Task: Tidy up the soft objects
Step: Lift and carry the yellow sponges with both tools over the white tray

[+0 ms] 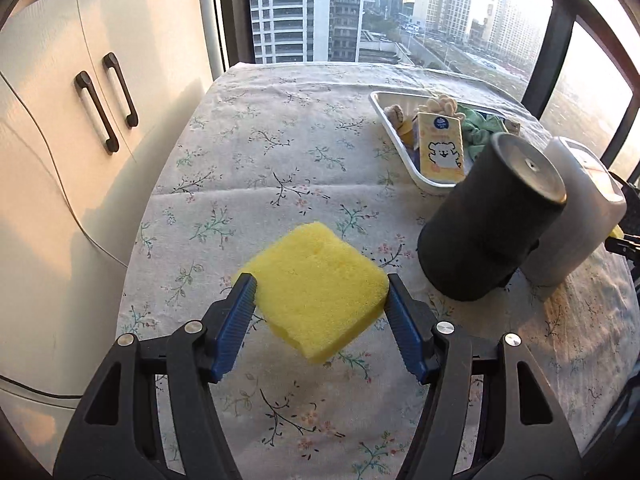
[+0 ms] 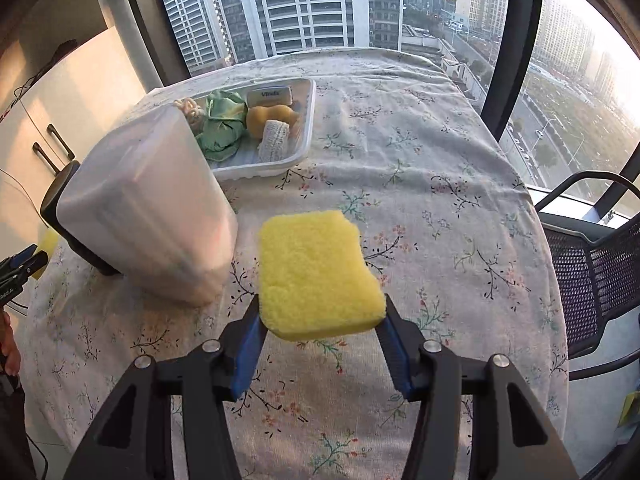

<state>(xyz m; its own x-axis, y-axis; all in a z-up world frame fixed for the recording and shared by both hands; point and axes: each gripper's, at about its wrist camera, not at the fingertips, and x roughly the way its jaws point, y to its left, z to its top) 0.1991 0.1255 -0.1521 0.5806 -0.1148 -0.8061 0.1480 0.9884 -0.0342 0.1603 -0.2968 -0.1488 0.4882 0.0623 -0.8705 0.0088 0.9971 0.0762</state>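
Note:
My left gripper [image 1: 320,294] is shut on a yellow sponge [image 1: 316,284] and holds it above the floral tablecloth [image 1: 256,168]. My right gripper [image 2: 320,312] is shut on a second yellow sponge [image 2: 316,272], also held above the cloth. A white tray [image 1: 400,148] at the far side holds soft items: a tissue pack [image 1: 440,148], a green cloth [image 1: 480,128] and plush pieces. In the right wrist view the tray [image 2: 300,148] shows the green cloth [image 2: 222,128], a yellow gourd-shaped sponge [image 2: 272,118] and a white knitted roll [image 2: 272,144].
A black cylinder [image 1: 488,220] and a translucent white container [image 1: 576,216] stand side by side between the grippers; the white container [image 2: 148,216] is close left of my right gripper. A white cabinet [image 1: 80,140] stands at the left, a black mesh chair [image 2: 592,264] at the right. Windows lie behind.

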